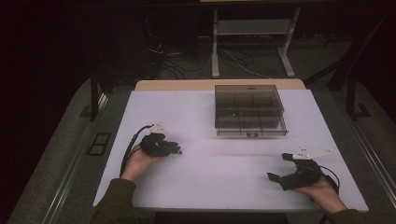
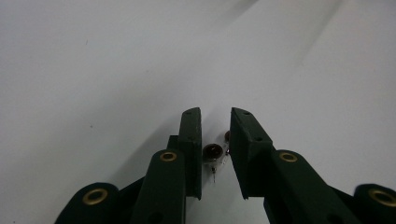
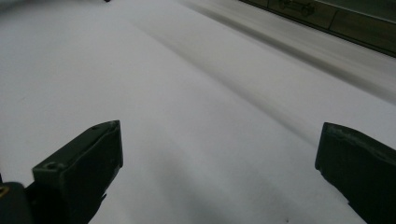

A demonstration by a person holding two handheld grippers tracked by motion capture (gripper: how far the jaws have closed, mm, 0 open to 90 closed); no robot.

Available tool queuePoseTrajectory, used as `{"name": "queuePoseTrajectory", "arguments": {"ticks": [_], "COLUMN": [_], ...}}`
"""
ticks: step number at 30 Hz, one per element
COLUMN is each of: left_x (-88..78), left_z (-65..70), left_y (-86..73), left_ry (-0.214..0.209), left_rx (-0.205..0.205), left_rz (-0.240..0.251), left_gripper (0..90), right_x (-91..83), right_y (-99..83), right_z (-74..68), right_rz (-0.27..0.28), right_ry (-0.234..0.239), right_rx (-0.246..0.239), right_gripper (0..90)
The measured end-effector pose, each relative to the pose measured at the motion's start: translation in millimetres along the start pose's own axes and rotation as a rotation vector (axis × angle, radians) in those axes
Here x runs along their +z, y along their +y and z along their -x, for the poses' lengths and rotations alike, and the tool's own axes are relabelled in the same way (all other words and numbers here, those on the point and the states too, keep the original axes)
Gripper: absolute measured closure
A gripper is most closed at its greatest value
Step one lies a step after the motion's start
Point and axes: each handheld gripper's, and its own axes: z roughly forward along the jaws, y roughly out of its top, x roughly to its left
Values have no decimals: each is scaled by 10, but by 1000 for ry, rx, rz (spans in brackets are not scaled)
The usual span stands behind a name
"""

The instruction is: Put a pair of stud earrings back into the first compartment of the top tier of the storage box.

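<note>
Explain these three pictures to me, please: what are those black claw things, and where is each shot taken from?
A person sits at a white table holding a two-jaw gripper in each hand. The wide picture comes from a camera overhead; the others come from cameras riding on the grippers, looking along their jaws. The left gripper has its jaws nearly closed around a small round dark part with thin metal legs; whether they touch it I cannot tell. The right gripper is wide open and holds nothing. Farther back stands a smoky clear plastic box divided into compartments.
</note>
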Motion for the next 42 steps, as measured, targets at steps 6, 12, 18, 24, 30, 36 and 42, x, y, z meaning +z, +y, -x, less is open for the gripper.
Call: {"name": "queuePoseTrajectory", "arguments": {"ticks": [6, 12, 18, 24, 30, 36, 42], "left_x": [28, 48, 50, 53, 51, 28, -51], "left_z": [-4, -24, -50, -57, -57, -48, -45], "left_y": [-6, -25, -39, -46, -43, -32, -23], "left_ry": [1, 5, 7, 6, 3, 6, 16], "left_rx": [-5, -9, -15, -22, -28, -19, -28], "left_rz": [-15, -27, -31, -27, -29, -30, 7], "left_gripper": [742, 745, 760, 781, 786, 786, 786], "right_x": [0, -1, -3, -6, -7, -6, 3], "right_y": [0, 0, -1, 0, 0, -4, -18], "right_z": [1, 1, 3, 1, -2, -1, -6], "right_rz": [-1, -1, 0, -1, -2, -2, 2], "right_ry": [-2, -2, 0, -2, -2, 1, 6], "right_rx": [2, 1, -1, -1, -3, -4, -7], "right_gripper": [4, 4, 4, 4, 4, 4, 4]}}
